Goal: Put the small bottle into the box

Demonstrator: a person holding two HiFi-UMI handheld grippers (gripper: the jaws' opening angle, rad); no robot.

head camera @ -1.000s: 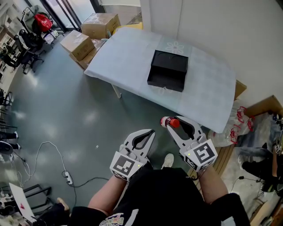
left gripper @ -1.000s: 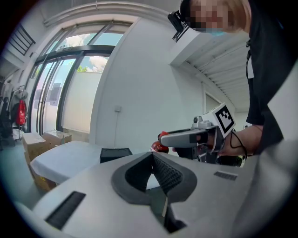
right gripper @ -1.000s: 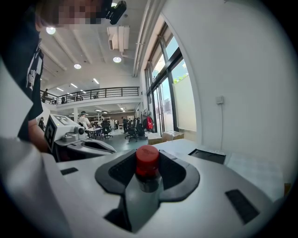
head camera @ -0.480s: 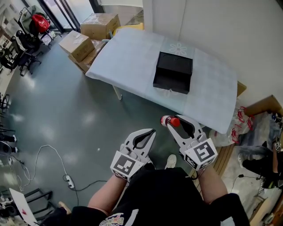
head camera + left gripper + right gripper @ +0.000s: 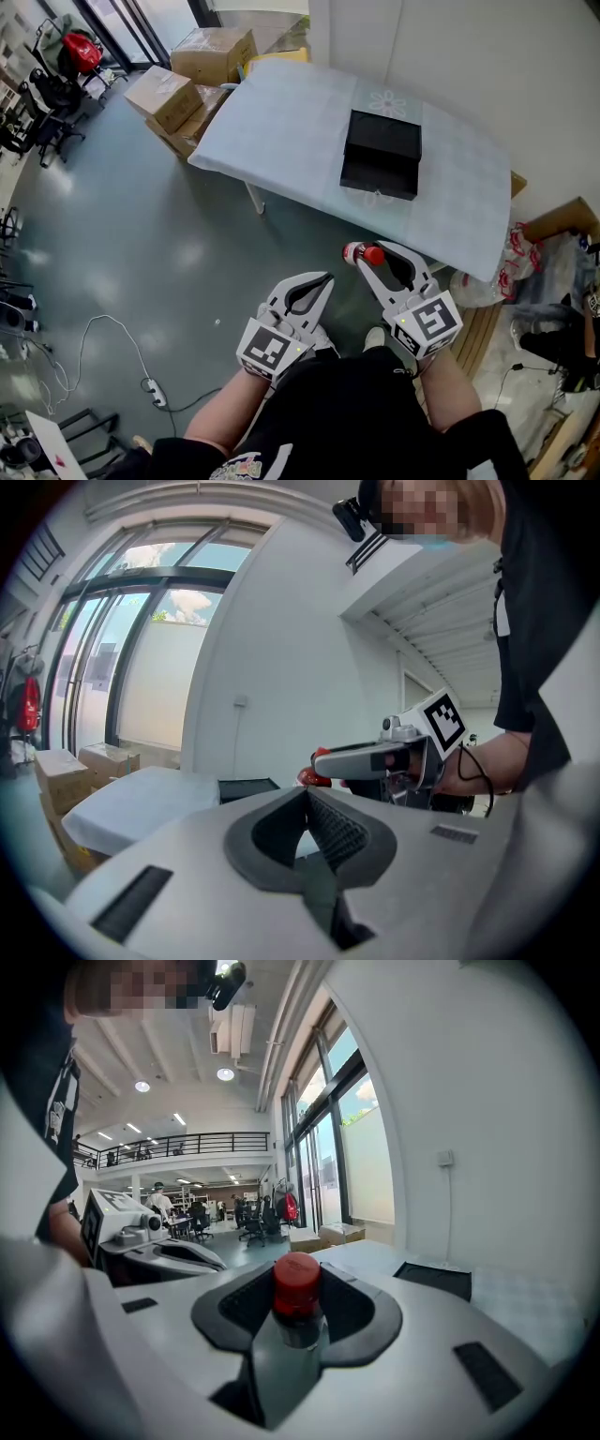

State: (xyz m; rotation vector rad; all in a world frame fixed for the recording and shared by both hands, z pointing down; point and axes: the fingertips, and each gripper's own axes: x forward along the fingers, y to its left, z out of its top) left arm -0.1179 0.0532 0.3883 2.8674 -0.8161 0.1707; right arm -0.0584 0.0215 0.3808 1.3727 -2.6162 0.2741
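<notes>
While the right gripper (image 5: 373, 257) clamps the small bottle (image 5: 296, 1290) below its red cap, the left gripper (image 5: 322, 279) beside it sits clenched on nothing. This looks like the carrying step: the box (image 5: 382, 154) lies well ahead on the worktop (image 5: 281, 122), so the next move calls for reaching forward and lowering the bottle inside.

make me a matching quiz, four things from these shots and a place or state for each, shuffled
1 small bottle
2 box
3 left tongs
4 cardboard boxes

A on the floor beside the table
B shut, nothing between them
C gripped in the right tongs
D black, on the table

Pairs: 1-C, 2-D, 3-B, 4-A
</notes>
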